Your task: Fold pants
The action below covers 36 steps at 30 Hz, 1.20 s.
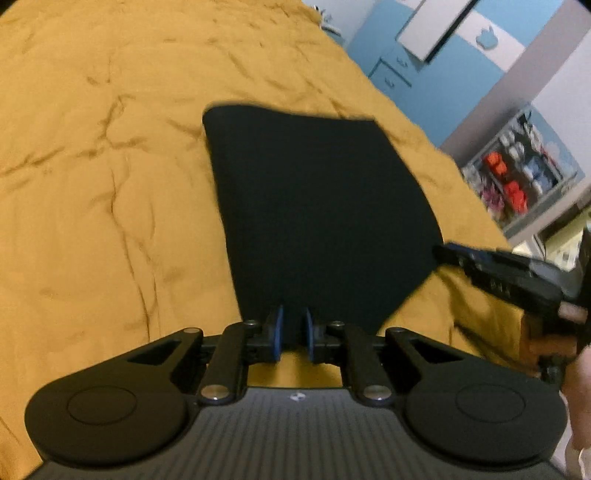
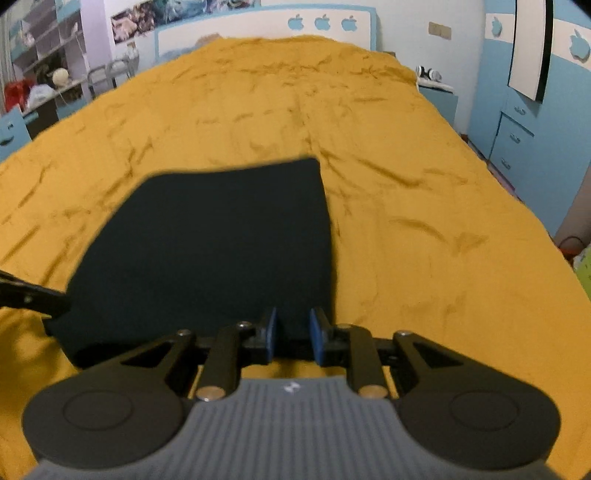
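Item: folded dark, soft cloth pants (image 1: 317, 214), frame centre, on mustard bedspread (image 1: 92, 184). Limp, light; you grip near-edge corners. Left gripper (image 1: 293, 334), right gripper (image 2: 293, 334): pads slightly apart, near hem between, not pinched.

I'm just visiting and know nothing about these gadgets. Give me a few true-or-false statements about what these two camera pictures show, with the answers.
1. The pants are dark and lie on a mustard-yellow bedspread. True.
2. The pants are spread out at full length. False: they lie as a compact folded rectangle.
3. The left gripper and right gripper are both at the pants' near edge. True.
4. The wall behind the bed carries red star shapes. False: it carries blue apple shapes.
5. The bedspread is perfectly smooth. False: it is wrinkled.
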Motion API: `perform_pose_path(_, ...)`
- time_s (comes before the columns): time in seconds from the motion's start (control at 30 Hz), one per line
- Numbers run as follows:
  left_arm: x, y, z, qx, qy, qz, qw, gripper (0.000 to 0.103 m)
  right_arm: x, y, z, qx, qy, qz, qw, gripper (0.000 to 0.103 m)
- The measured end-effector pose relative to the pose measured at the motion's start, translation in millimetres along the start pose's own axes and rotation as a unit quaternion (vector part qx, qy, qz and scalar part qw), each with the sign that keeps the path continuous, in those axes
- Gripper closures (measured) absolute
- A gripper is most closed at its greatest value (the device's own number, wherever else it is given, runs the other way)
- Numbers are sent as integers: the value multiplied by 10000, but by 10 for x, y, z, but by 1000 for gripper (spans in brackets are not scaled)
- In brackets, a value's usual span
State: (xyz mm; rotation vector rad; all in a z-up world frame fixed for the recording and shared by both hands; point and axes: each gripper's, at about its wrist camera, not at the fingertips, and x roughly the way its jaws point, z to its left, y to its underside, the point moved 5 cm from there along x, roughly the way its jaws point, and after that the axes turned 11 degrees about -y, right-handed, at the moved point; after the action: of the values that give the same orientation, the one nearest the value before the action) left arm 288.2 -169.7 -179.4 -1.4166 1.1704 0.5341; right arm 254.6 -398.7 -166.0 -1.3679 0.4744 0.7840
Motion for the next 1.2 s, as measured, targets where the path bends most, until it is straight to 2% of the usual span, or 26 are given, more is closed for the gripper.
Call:
perform_pose_path(0.1,45,135,30,-114,5,120,9999,91,-3,117,-42,208,-20,40,9998,81)
perform_pose_path(0.17,118,223,51,-251,85,394,9989,93,19,187,-93,391,-69,140,9991,82)
perform_pose_path(0.37,-31,228,103,-251,179,300,9991,93,-119,236,-70,352,-47,162,9992,79)
perform_pose_path(0.4,-102,211,113,-211,237,253,9992,92,-169,222,-69,346,-50,155,9993,79)
perform_pose_path(0.5,-276,104,141,-117,170,-79,9998,92,-349,155,-84,399,-79,-4,9992,69)
perform_pose_path(0.67,-421,-167,277,-339,6,-676,9971,89,-558,-64,-93,578,-191,-389,9974,68)
perform_pose_path(0.8,-342,-439,366,-670,70,-850,9941,89,-460,-278,-107,592,-182,-466,9970,68)
perform_pose_path(0.9,-192,-610,427,-984,255,-782,9917,79,-292,-390,-216,902,-325,-375,9947,65)
perform_pose_path(0.97,-66,-700,470,-1207,418,-720,9892,64,-165,-436,-315,1219,-567,-266,9906,52)
perform_pose_path(1.03,85,-728,575,-1535,621,-576,9845,55,-43,-447,-430,1614,-883,-206,9827,46)
perform_pose_path(1.2,463,-732,830,-2417,1030,-241,9646,50,281,-426,-737,2509,-1388,-18,9580,43)
